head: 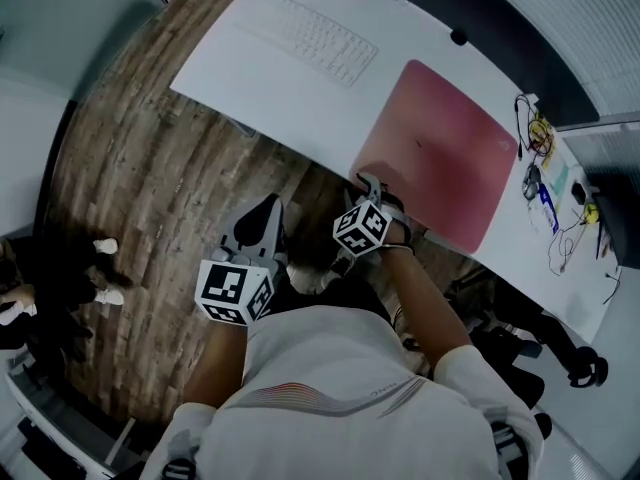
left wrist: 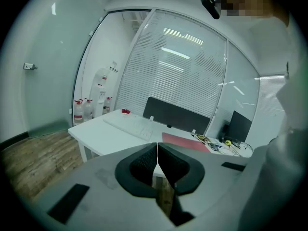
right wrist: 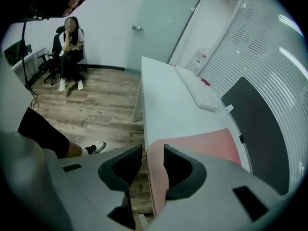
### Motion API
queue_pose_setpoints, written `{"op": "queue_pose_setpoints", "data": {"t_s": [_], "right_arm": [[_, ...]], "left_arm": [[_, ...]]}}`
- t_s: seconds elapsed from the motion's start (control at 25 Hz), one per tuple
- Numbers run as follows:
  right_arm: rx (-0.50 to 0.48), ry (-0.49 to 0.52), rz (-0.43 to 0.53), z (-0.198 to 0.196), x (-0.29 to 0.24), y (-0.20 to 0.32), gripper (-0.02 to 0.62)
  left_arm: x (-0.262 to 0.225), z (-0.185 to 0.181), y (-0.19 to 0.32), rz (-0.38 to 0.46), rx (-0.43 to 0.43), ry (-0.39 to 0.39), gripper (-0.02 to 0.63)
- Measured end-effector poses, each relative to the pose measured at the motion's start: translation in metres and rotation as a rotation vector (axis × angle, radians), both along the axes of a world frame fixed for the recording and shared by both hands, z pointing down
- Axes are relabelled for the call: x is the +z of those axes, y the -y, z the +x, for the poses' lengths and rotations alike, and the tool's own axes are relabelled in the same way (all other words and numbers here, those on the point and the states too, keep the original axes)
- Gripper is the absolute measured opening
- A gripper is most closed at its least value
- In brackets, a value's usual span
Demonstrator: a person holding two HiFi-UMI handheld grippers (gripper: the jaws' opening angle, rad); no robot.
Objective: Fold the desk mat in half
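The pink desk mat (head: 440, 153) lies flat on the white desk (head: 240, 68), its near edge along the desk's front edge. My right gripper (head: 368, 183) is at the mat's near left corner, open. In the right gripper view the mat (right wrist: 202, 143) runs in between the jaws of that gripper (right wrist: 153, 165), with a gap on the left side. My left gripper (head: 262, 218) hangs over the wooden floor in front of the desk, apart from the mat. Seen from the left gripper (left wrist: 157, 162), its jaws are shut on nothing, and the mat (left wrist: 185, 142) lies far ahead.
A white keyboard (head: 315, 36) lies left of the mat. Loose cables and small parts (head: 545, 168) sit at the mat's right. A dark panel (right wrist: 255, 124) lines the desk's far edge. A person (right wrist: 71, 42) sits on a chair across the room. Bottles (left wrist: 84, 109) stand by the glass wall.
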State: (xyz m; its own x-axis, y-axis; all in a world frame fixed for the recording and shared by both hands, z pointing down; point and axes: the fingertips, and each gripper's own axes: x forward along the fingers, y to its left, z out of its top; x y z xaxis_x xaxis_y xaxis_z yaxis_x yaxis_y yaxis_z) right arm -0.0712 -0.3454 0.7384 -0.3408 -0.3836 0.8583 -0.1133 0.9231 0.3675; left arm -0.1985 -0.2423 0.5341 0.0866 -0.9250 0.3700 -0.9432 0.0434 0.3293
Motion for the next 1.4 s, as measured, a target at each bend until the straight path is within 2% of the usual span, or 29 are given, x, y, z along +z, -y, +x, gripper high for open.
{"op": "queue_pose_setpoints", "data": {"t_s": [0.12,0.2,0.36,0.4,0.44,0.64,0.76,1.04,1.4], "right_arm": [[-0.009,-0.045,0.028,-0.001,0.01,0.001,0.192],[-0.01,-0.045,0.047,-0.001,0.009,0.002,0.156],[0.021,0.027,0.038,0.0,-0.007,0.005,0.129],[0.029,0.044,0.047,0.0,-0.012,0.007,0.078],[0.04,0.061,0.053,0.001,-0.017,0.009,0.067],[0.156,0.182,0.03,0.017,-0.043,0.02,0.064],[0.24,0.238,0.063,0.048,-0.065,0.034,0.063],[0.467,0.304,0.111,0.156,-0.093,0.056,0.063],[0.68,0.366,0.118,0.27,-0.091,0.053,0.063]], "left_arm": [[0.002,-0.007,-0.001,-0.006,-0.003,-0.004,0.017],[0.002,-0.007,-0.003,-0.009,0.001,-0.005,0.017],[0.0,-0.005,-0.002,-0.008,0.012,0.0,0.017],[-0.001,-0.003,-0.001,-0.006,0.018,0.001,0.017],[-0.002,-0.001,0.001,-0.003,0.025,0.002,0.017],[-0.013,0.014,0.011,0.013,0.07,0.013,0.017],[-0.023,0.033,0.022,0.033,0.113,0.025,0.017],[-0.048,0.094,0.052,0.078,0.239,0.054,0.017],[-0.066,0.183,0.081,0.117,0.39,0.082,0.017]]}}
